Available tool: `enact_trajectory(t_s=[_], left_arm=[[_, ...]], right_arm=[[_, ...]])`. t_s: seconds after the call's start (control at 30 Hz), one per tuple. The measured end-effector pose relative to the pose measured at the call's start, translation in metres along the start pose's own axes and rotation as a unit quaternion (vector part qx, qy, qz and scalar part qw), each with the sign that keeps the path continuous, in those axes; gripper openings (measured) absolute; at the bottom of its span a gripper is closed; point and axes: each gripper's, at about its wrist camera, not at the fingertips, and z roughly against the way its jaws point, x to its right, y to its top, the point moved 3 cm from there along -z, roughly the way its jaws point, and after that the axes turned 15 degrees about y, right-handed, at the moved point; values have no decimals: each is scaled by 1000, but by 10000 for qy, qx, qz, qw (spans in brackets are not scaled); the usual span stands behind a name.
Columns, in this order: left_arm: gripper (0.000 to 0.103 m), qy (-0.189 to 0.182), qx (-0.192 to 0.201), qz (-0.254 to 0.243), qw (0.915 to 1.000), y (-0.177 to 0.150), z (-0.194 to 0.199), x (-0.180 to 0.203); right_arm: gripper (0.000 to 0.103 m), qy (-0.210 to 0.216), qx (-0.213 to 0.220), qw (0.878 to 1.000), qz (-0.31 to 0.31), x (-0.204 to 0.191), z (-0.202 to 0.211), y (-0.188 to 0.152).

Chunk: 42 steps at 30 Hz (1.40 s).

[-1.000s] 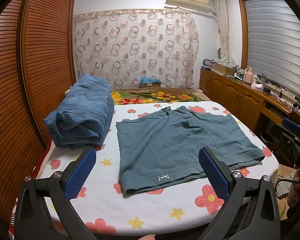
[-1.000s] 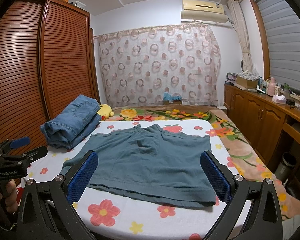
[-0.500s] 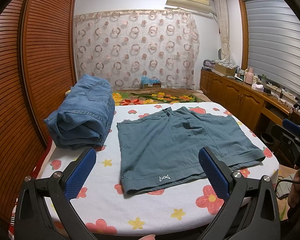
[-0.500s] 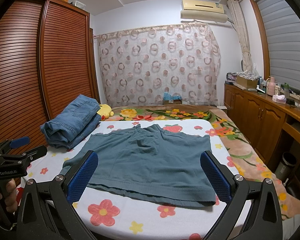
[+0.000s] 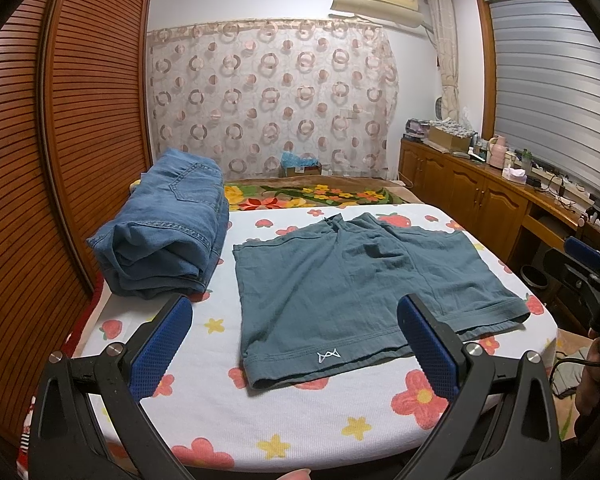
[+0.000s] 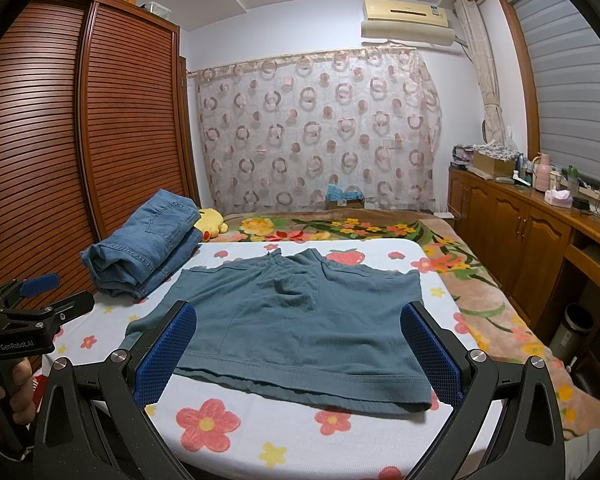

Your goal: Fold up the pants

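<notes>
A pair of teal shorts (image 5: 364, 292) lies spread flat and unfolded on the white flower-print sheet (image 5: 300, 416) that covers the near part of the bed. The shorts serve as the landmark here. Their hem edges point toward the cameras, and a small white logo (image 5: 328, 356) sits on the near left leg, just above the hem. The waistband lies at the far side of the shorts, toward the curtain.

To the left of the shorts, close beside them but not touching, rests a stack of folded blue jeans (image 5: 168, 240). Beyond the jeans, in the right wrist view, a yellow plush toy (image 6: 211, 218) peeks out. Behind the shorts, a floral blanket (image 6: 340, 228) covers the far part of the bed, and further back hangs a curtain with a ring pattern (image 6: 320, 128).

The left gripper (image 5: 296, 344) hangs in front of the shorts, above the near left leg, with its blue-padded fingers (image 5: 160, 344) spread wide and nothing between them. The right gripper (image 6: 296, 356) hangs in front of the near right leg, its blue pads (image 6: 428, 356) likewise wide apart and empty. Neither gripper touches the fabric.

To the right of the shorts runs a wooden cabinet (image 5: 480, 196) with clutter on top. A louvred wooden wardrobe (image 6: 80, 128) stands to the left, behind the jeans.
</notes>
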Motion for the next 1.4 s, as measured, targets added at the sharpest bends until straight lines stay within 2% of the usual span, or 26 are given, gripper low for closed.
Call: enact_trajectory(t_s=[0.9, 0.97, 1.03, 1.4], left_arm=[[103, 84, 13, -18, 10000, -6, -1, -10], [103, 88, -10, -15, 10000, -9, -4, -15], [103, 122, -66, -10, 9999, -19, -26, -9], [103, 95, -378, -57, 9992, -22, -44, -17]], right_arm=[[102, 56, -65, 10000, -32, 1, -2, -2], [102, 49, -77, 10000, -30, 2, -3, -2], [102, 59, -109, 9999, -48, 3, -4, -2], [102, 132, -332, 9993, -145, 12, -15, -3]])
